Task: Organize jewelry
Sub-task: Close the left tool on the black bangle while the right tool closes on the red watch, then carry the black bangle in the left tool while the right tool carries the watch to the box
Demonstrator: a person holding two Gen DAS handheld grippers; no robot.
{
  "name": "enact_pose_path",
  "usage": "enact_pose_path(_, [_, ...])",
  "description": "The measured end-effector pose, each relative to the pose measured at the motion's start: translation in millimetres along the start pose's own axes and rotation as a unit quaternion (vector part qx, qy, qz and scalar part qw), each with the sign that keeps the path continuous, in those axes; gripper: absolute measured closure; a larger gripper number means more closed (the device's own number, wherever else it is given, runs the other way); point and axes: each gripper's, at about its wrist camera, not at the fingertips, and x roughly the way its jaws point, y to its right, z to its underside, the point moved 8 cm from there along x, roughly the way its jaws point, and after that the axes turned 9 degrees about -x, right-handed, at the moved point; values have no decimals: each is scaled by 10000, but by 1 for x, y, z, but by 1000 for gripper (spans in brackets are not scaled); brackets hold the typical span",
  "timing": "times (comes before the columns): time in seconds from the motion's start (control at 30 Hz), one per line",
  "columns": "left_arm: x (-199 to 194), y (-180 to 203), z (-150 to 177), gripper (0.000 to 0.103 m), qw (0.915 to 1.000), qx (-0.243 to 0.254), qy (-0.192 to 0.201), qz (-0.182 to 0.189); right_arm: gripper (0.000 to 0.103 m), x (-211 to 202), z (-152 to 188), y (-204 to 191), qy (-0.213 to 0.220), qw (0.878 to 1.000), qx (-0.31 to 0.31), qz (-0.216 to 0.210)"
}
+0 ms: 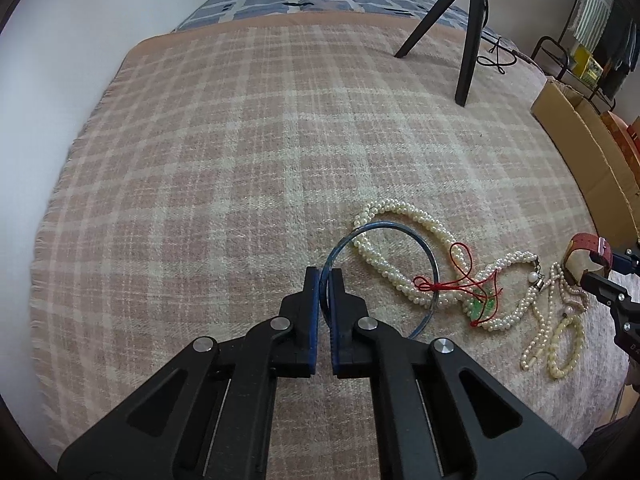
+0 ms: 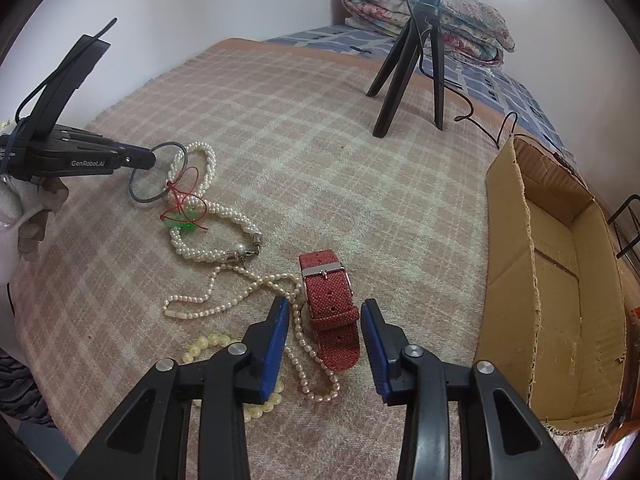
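Note:
My left gripper (image 1: 325, 277) is shut on a thin blue bangle (image 1: 430, 254), which lies over a twisted pearl necklace (image 1: 384, 272). A red cord with a green pendant (image 1: 478, 306) lies on the pearls. In the right wrist view the left gripper (image 2: 150, 159) holds the bangle (image 2: 138, 196) at the far left. My right gripper (image 2: 325, 306) is open, its jaws on either side of a red watch strap (image 2: 330, 304). Thin pearl strands (image 2: 236, 300) and a cream bead bracelet (image 2: 200, 346) lie beside it. The right gripper (image 1: 596, 268) shows at the left wrist view's right edge by the watch (image 1: 586, 246).
Everything lies on a pink plaid blanket (image 1: 240, 160) on a bed. An open cardboard box (image 2: 560, 280) stands to the right. A black tripod (image 2: 408, 64) with a ring light stands at the back, its cable trailing. Folded quilts (image 2: 432, 12) lie at the bed's far end.

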Motion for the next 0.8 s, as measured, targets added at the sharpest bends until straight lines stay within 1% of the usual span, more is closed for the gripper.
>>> enact_pose_path(0.03, [-3,0,0,101,10000,17,28,0,73,0,0,1,-3,10000,11,3])
enact_pose_path(0.1, [-6,2,-1,101,10000,55,74,2,81,0,0,3,5,10000,39,36])
enact_pose_path(0.17, [-11,4,0,101,9998,128,143,-19,83,-1,-1,6,42,9999,106,25])
enact_pose_path(0.4, [-33,7,-3,101,9990,195,390,-72,83,-14,-4,10,232,9996,133,112])
enact_pose_path(0.57, [-61,4,-8,102,9977,122,665,-86,83,-38,-11,7,487,9986,91,164])
enact_pose_path(0.8, [-102,9,-14,102,9950,47,1001,7,83,-73,-20,1,828,9963,11,221])
